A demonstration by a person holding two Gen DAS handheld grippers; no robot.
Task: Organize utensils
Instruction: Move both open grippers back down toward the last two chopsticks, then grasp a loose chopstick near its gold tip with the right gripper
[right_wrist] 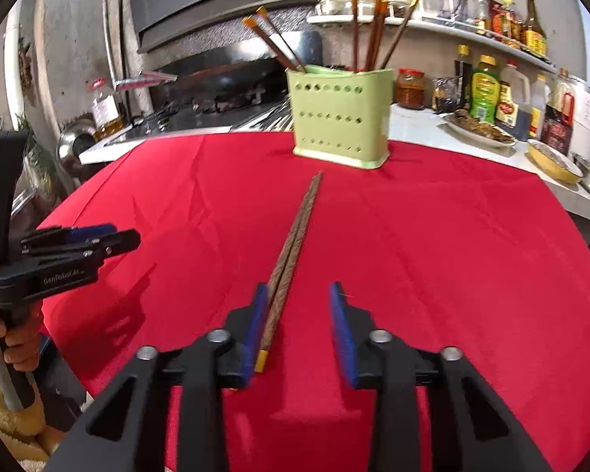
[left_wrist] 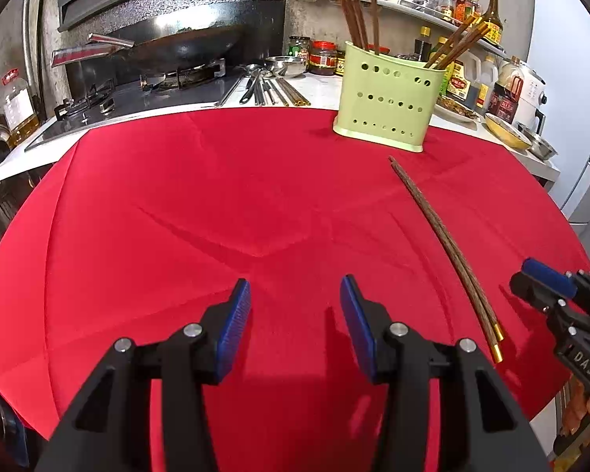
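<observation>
Right gripper (right_wrist: 297, 330): nearest item, hovering low over the red cloth (right_wrist: 452, 244), jaws standing apart. The gold-capped butt end of the pair of chopsticks (right_wrist: 291, 247) is lying between them, hard against the left blue pad, with a clear gap to the right pad; nothing is being gripped yet.

Left gripper (left_wrist: 295, 322): jaws parted and empty, hanging over bare cloth to the side of the pair, well clear of it.

Pair of chopsticks, detail: two dark wooden sticks, lying side by side and touching, running away from the right gripper toward the holder, tips pointing at it.

Handling note, as a judgement: the pair is sitting off-centre in the jaws, so shifting slightly toward it before closing should stop the sticks being shoved sideways or split apart. Both sticks need to be caught together, just above the gold caps.

Green perforated holder (right_wrist: 340, 122): standing upright at the far edge of the cloth, just beyond the tips, already carrying several chopsticks (right_wrist: 373, 35).

Kitchen counter behind: wok (left_wrist: 185, 45), bottles and jars.
</observation>
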